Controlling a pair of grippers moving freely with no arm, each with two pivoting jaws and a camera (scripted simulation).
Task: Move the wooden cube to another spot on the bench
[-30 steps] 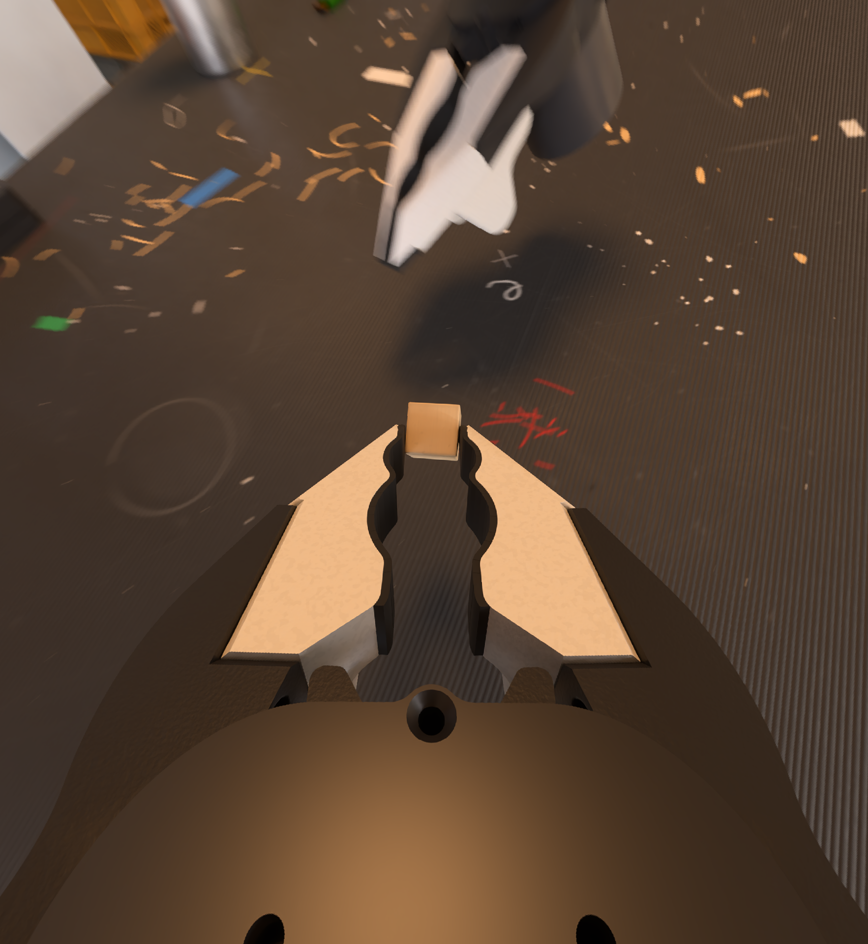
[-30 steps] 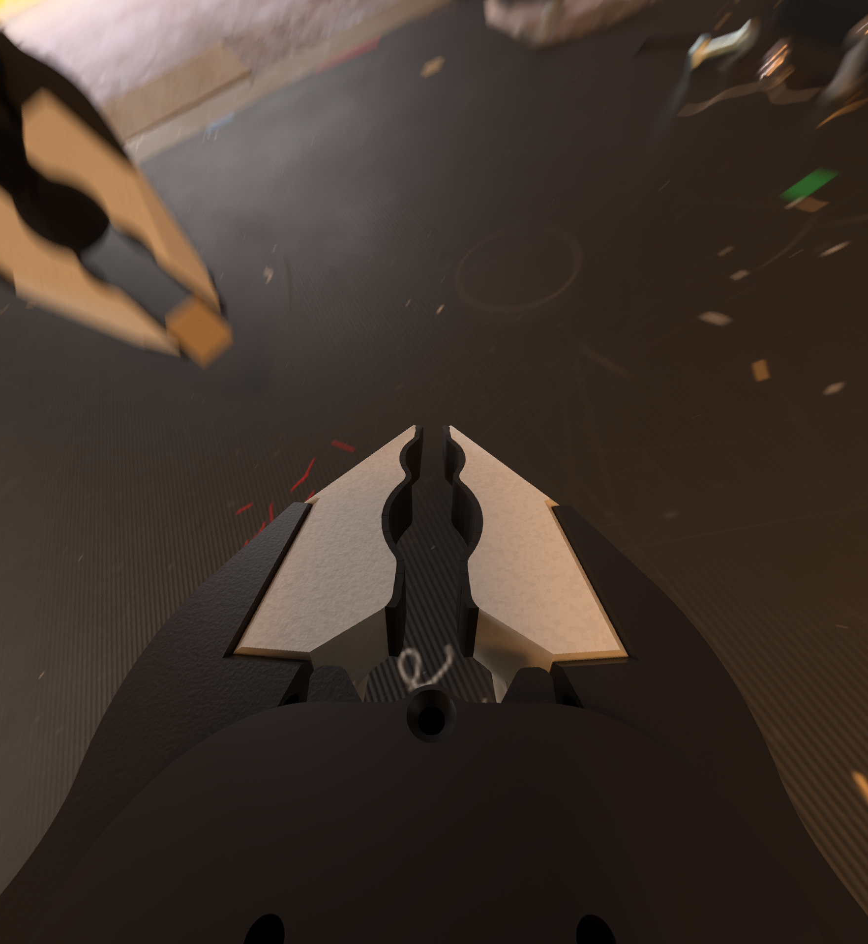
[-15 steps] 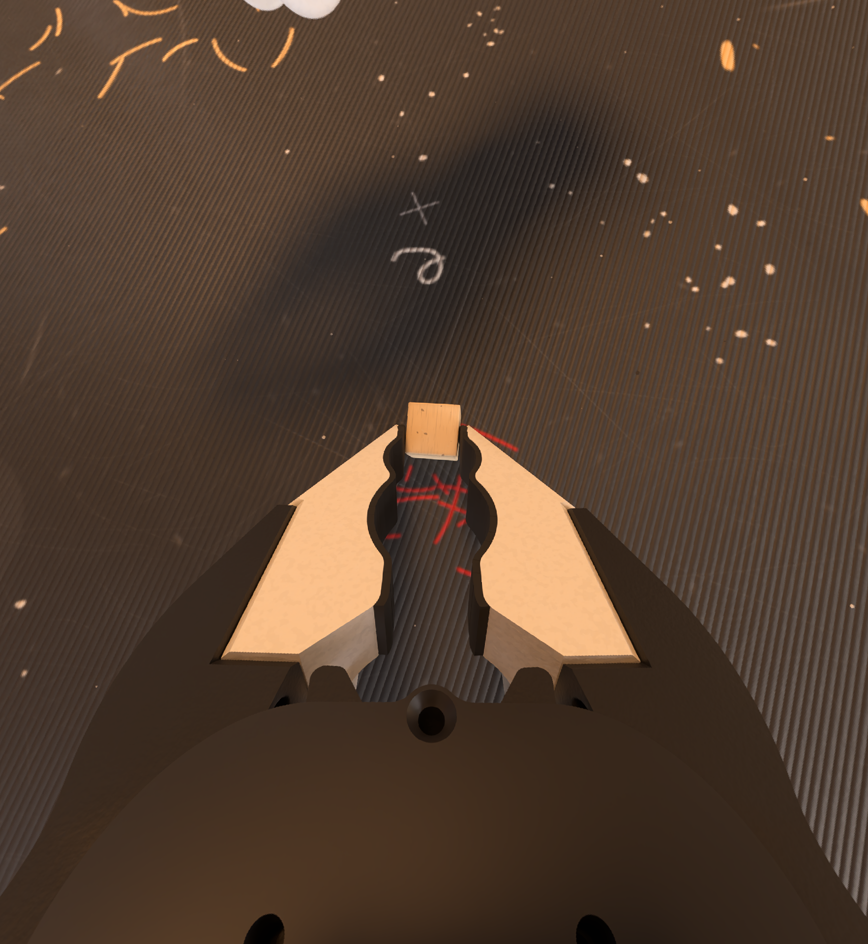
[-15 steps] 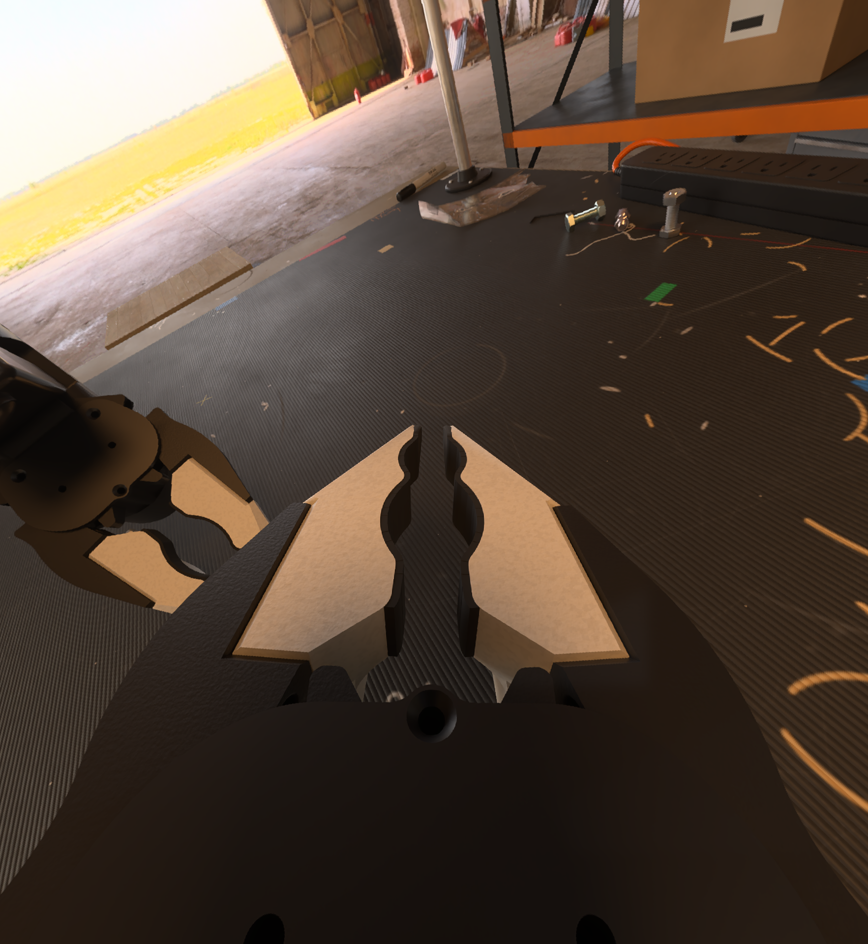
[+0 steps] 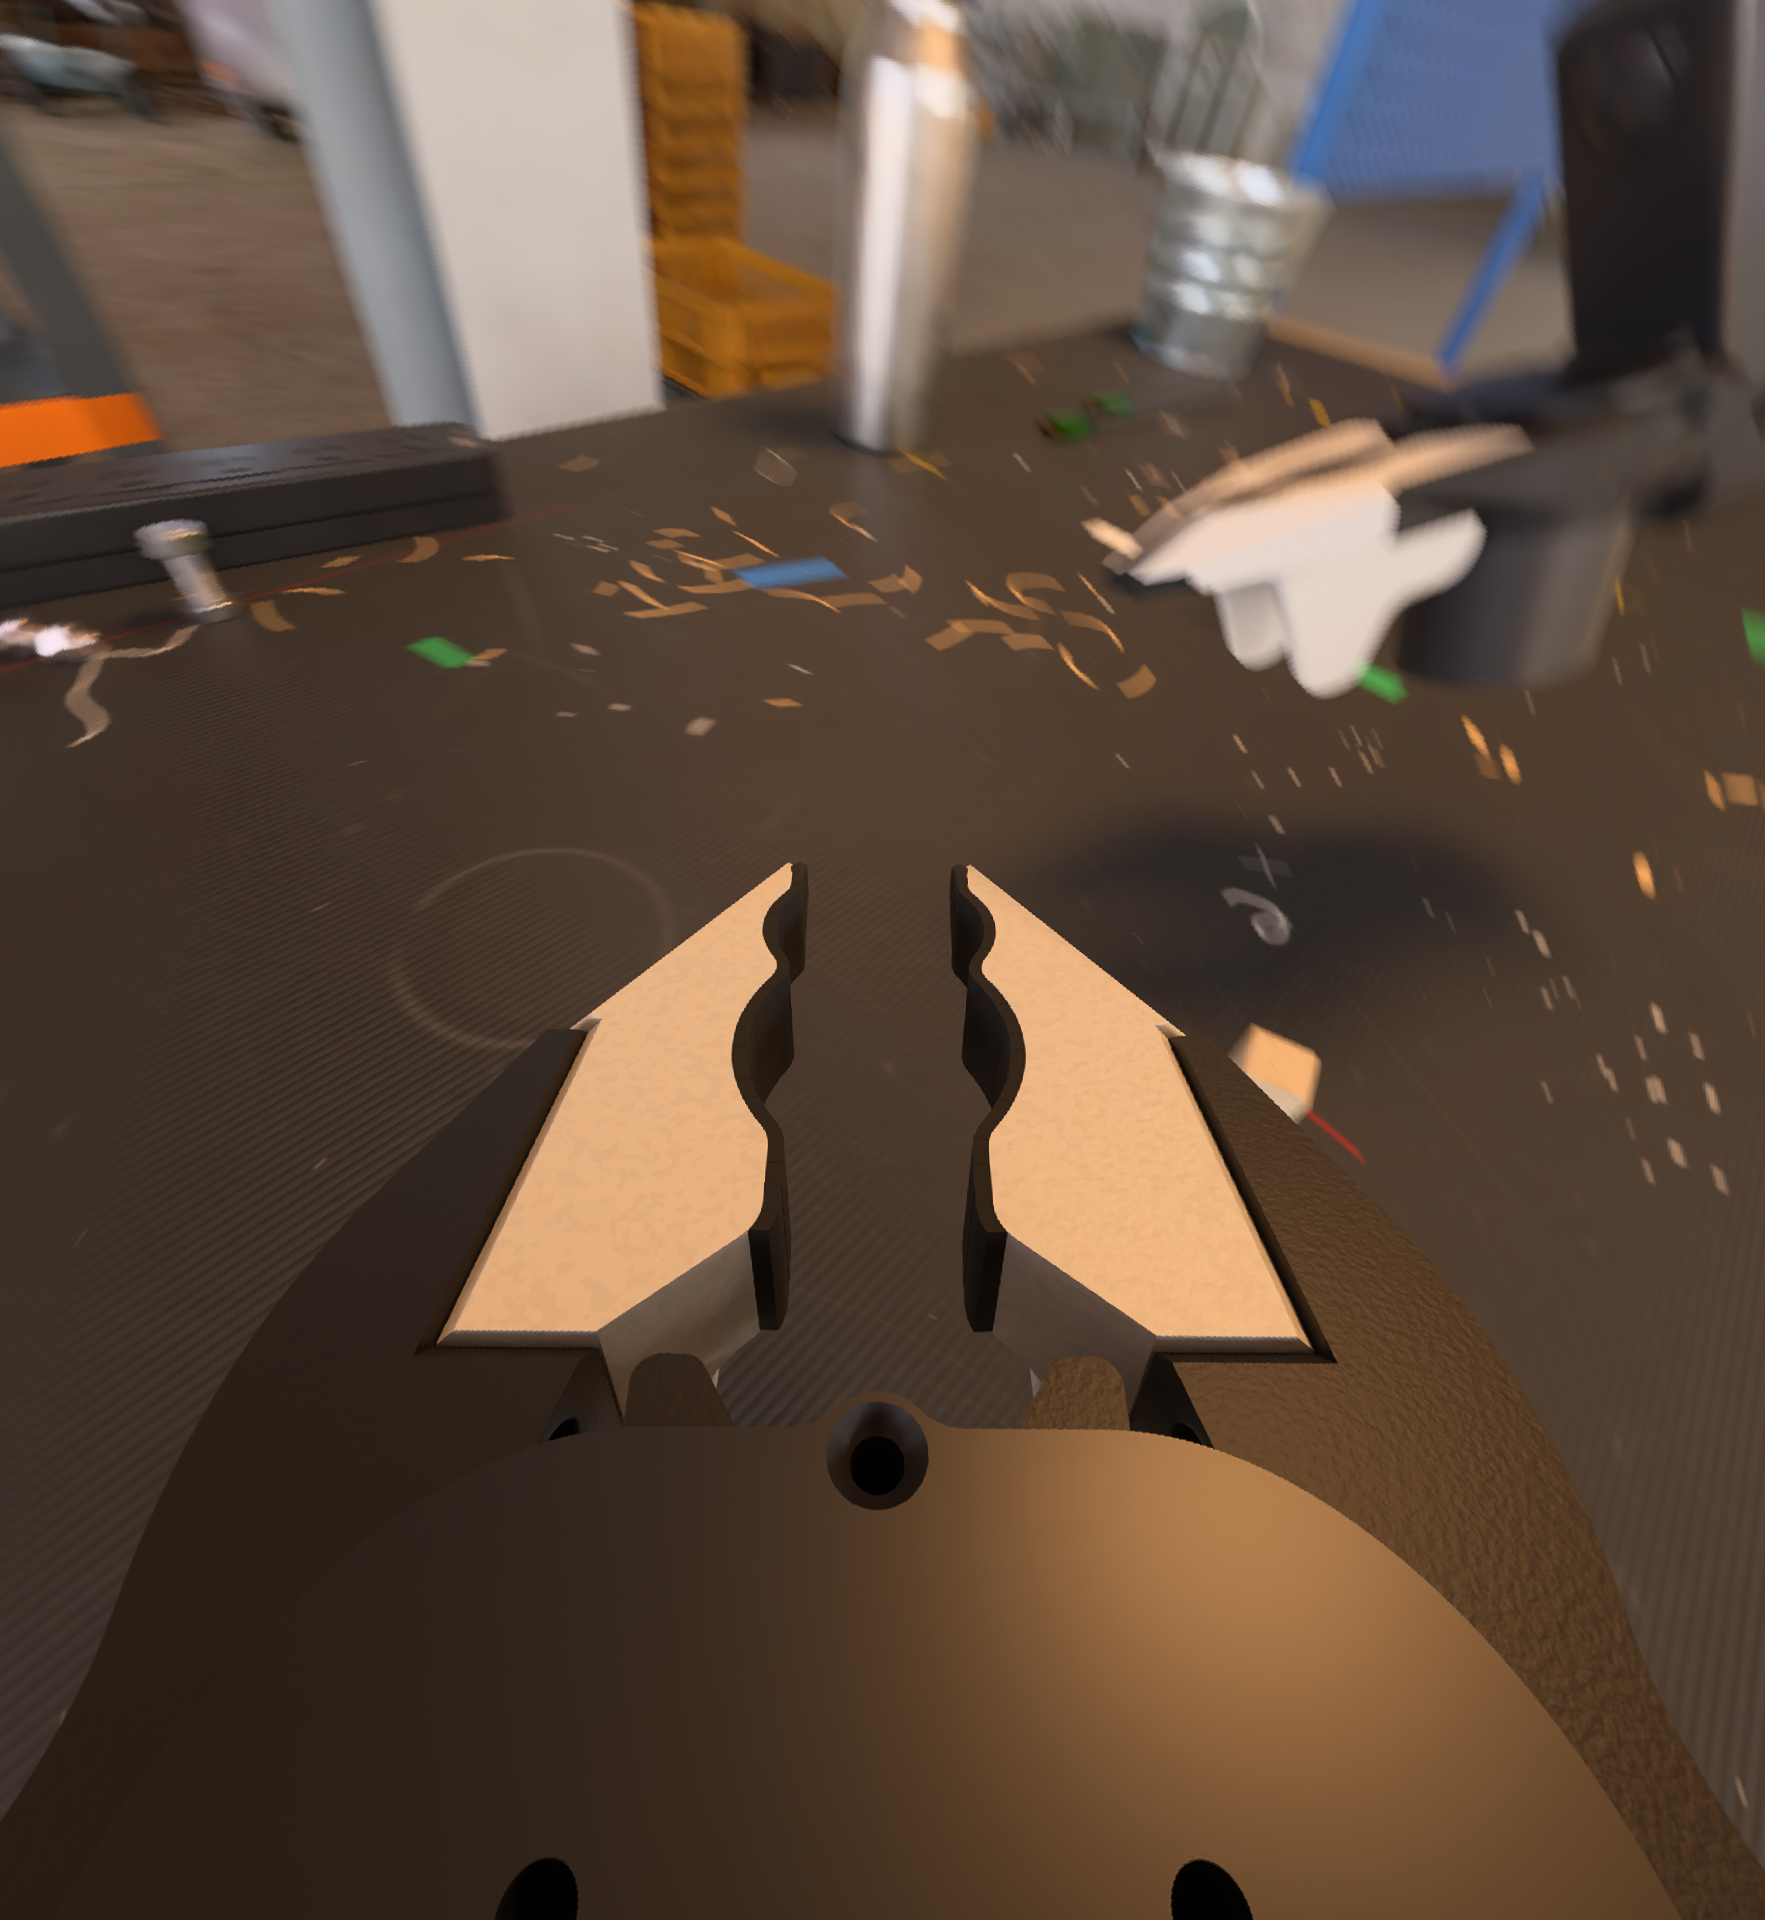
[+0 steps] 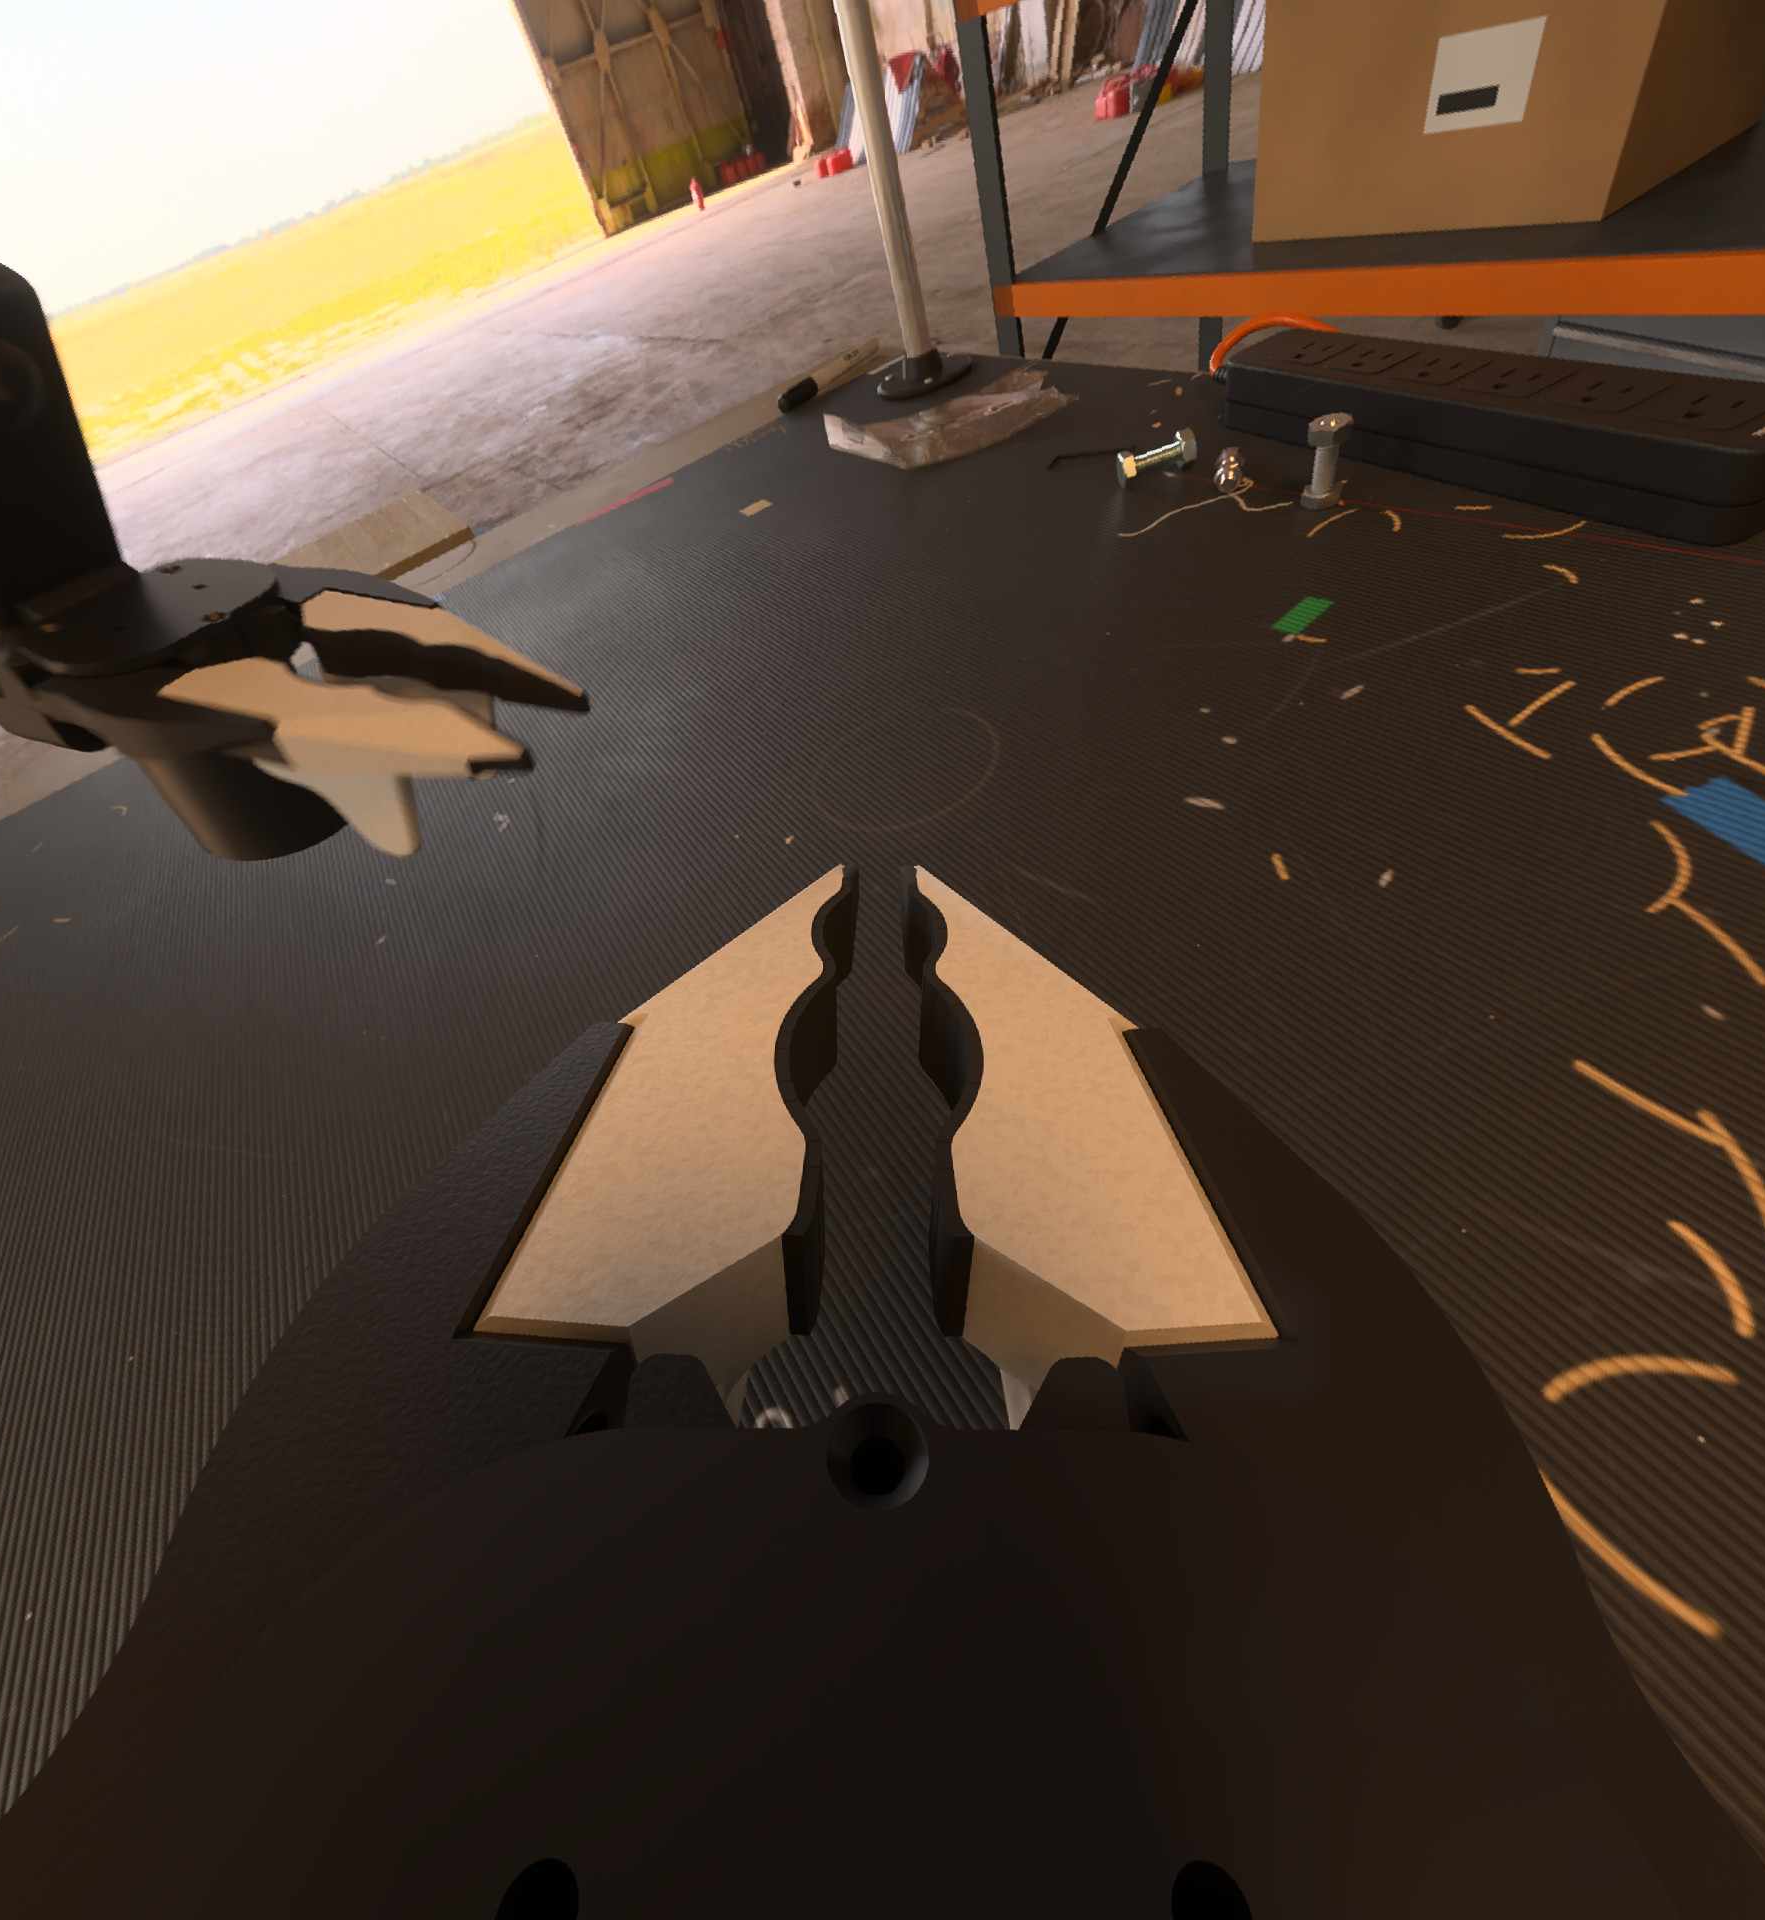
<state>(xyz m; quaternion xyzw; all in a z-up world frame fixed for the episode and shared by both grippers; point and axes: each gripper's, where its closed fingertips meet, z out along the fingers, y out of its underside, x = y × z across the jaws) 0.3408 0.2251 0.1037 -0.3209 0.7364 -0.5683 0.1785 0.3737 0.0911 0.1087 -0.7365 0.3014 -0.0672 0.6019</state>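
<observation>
Left wrist view: your left hand-held gripper [image 5: 878, 883] hangs over the desk [image 5: 234, 1039] with its jaws spread apart and nothing between them. The wooden cube [image 5: 1276, 1065] lies on the desk just beside the outer side of the right finger, apart from the tips. It is small and pale tan, with a lighter face turned downward-right; it looks tilted, though motion blur makes that uncertain. A red mark [image 5: 1335, 1135] sits right by it. Ahead of the tips the dark ribbed surface is bare as far as a faint ring mark [image 5: 535, 951]. Toward the far edge you have shavings [image 5: 1013, 623], a metal bucket [image 5: 1216, 270] and a bolt [image 5: 182, 566]. The right hand-held gripper [image 5: 1117, 545] floats near the far right.

Right wrist view: your right hand-held gripper [image 6: 880, 883] has its jaws nearly together, a narrow slit between them, empty. The left hand-held gripper shows at far left, jaws parted. Open desk lies straight ahead; a power strip [image 6: 1543, 436] and bolts [image 6: 1158, 457] line the far edge. The cube is not visible here.
</observation>
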